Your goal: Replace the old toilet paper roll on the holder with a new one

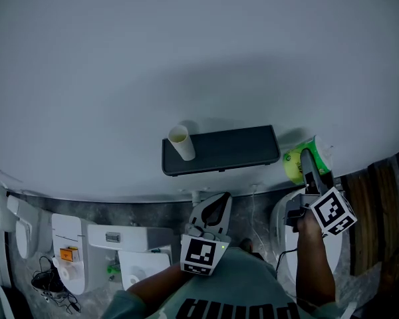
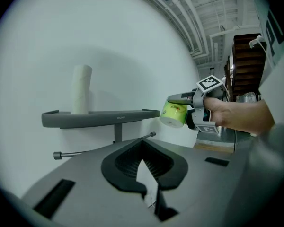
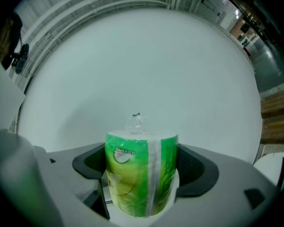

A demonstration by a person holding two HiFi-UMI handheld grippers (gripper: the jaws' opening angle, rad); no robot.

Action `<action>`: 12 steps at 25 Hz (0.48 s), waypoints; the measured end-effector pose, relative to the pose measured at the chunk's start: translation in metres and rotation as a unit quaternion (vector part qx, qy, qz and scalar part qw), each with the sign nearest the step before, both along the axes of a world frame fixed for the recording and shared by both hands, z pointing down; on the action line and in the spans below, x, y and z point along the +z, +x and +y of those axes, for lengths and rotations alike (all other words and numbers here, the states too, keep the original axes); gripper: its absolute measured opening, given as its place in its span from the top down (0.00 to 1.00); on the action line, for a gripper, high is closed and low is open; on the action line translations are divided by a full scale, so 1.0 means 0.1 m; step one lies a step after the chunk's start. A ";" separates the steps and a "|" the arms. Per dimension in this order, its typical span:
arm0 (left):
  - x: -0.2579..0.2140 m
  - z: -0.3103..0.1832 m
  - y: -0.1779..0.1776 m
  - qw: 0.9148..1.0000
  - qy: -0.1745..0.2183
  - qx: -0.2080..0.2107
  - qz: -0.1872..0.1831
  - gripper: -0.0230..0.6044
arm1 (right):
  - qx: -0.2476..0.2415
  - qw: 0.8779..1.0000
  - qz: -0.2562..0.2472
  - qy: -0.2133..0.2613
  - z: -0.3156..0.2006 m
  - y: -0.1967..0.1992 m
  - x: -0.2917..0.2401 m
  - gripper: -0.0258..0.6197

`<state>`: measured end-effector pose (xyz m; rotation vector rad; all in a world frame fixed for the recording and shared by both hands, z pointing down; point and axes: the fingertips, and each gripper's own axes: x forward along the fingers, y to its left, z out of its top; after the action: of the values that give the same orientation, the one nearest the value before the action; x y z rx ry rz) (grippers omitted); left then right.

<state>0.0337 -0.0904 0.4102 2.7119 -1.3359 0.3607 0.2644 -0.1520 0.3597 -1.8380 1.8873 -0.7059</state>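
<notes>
A dark holder shelf [image 1: 233,150] is fixed to the pale wall, and its bare rod [image 2: 104,148] runs underneath. The old, nearly used-up roll [image 1: 181,142] stands upright on the shelf's left end [image 2: 80,89]. My right gripper [image 1: 306,161] is shut on a new roll in green wrapping [image 3: 141,174], held just off the shelf's right end [image 2: 174,113]. My left gripper [image 1: 216,201] hangs below the shelf, a little in front of the rod, with its jaws together and nothing between them [image 2: 149,193].
A white toilet [image 1: 136,264] and other white fixtures [image 1: 70,254] stand on the grey floor below, with cables [image 1: 50,284] at the left. A wooden panel [image 1: 372,211] stands at the right beside a white rounded fixture [image 1: 282,234].
</notes>
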 end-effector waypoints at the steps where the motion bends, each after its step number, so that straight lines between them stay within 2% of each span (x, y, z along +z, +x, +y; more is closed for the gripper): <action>1: -0.01 0.00 -0.01 1.000 0.001 -0.001 -0.001 0.96 | 0.000 1.000 -0.015 -0.003 -0.02 0.00 0.04 0.29; 6: 0.00 -0.01 -0.09 1.000 -0.003 -0.009 -0.004 0.96 | 0.007 0.996 -0.086 -0.020 -0.10 0.03 0.28 0.29; 12: 0.07 -0.08 -0.22 1.000 -0.012 -0.021 -0.005 0.96 | 0.011 0.984 -0.176 -0.038 -0.24 -0.01 0.59 0.29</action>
<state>0.0121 -0.0989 0.4172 2.6619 -1.3811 0.3838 0.2631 -0.1756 0.4186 -1.6441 1.6277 -1.0318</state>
